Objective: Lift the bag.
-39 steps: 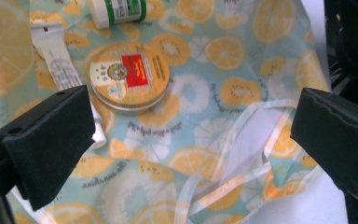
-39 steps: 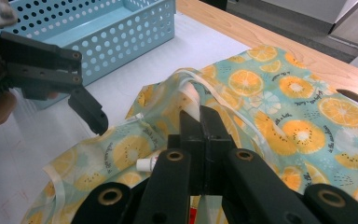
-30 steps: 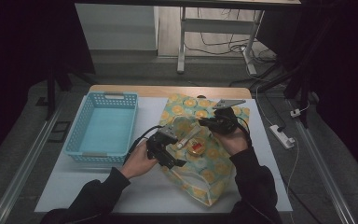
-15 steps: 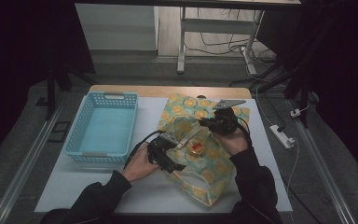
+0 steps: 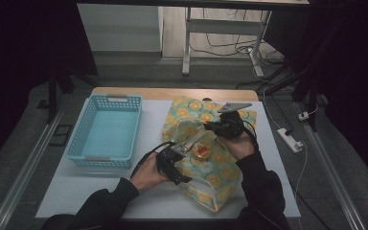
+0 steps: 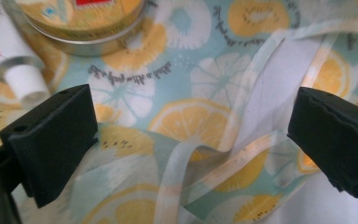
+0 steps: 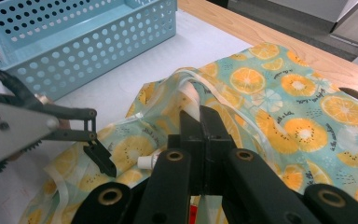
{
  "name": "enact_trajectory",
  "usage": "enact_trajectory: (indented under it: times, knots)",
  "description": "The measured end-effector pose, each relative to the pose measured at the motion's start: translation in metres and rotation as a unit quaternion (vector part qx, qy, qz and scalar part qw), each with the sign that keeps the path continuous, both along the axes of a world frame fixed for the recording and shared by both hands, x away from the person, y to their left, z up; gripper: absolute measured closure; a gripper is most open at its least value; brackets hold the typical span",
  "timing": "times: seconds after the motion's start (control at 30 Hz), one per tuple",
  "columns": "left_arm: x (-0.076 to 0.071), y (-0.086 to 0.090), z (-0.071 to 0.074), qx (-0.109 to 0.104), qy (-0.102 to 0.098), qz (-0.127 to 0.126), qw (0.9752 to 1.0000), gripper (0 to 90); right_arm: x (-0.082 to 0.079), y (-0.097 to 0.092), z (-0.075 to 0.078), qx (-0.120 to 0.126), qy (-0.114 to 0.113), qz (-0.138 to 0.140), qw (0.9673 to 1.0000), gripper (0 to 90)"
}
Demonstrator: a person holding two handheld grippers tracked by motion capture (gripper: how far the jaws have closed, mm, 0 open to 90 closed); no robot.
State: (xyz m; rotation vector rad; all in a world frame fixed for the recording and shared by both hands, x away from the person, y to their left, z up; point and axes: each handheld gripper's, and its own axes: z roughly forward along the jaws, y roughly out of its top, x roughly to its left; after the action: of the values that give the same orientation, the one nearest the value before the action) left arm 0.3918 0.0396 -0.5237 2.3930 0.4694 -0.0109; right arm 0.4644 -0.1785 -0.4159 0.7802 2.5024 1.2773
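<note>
Bag of translucent citrus-print plastic (image 5: 206, 143) lies on white tabletop (image 5: 100, 191). Right claw (image 7: 201, 122) pinches its rim, probably lifting the mouth. Left claw (image 6: 191, 140), jaws wide, hovers inside; round tin (image 6: 81, 23) and white tube (image 6: 9, 56) just ahead.

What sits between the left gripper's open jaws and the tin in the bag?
Nothing solid. The left gripper hovers over the bag's translucent rim, and the tin and tube lie just beyond on the lining.
</note>
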Motion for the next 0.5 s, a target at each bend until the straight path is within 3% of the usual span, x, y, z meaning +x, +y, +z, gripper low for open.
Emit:
enact_trajectory:
  times: [0.2,0.27,0.5]
  knots:
    - [-0.0046,-0.0059,-0.0085,0.042,-0.031,0.003,0.9986,6.8,-0.0003,-0.0002,0.0001,0.001,0.001,0.000,1.0000,89.7]
    - [-0.0053,-0.0044,-0.0082,0.042,-0.039,0.007,0.9983,10.2,-0.0003,-0.0003,0.0001,0.000,0.001,0.000,1.0000,89.7]
    - [-0.0076,-0.0009,-0.0033,0.041,-0.041,-0.012,0.9983,40.2,-0.0005,-0.0004,0.0006,0.000,0.000,-0.001,1.0000,89.7]
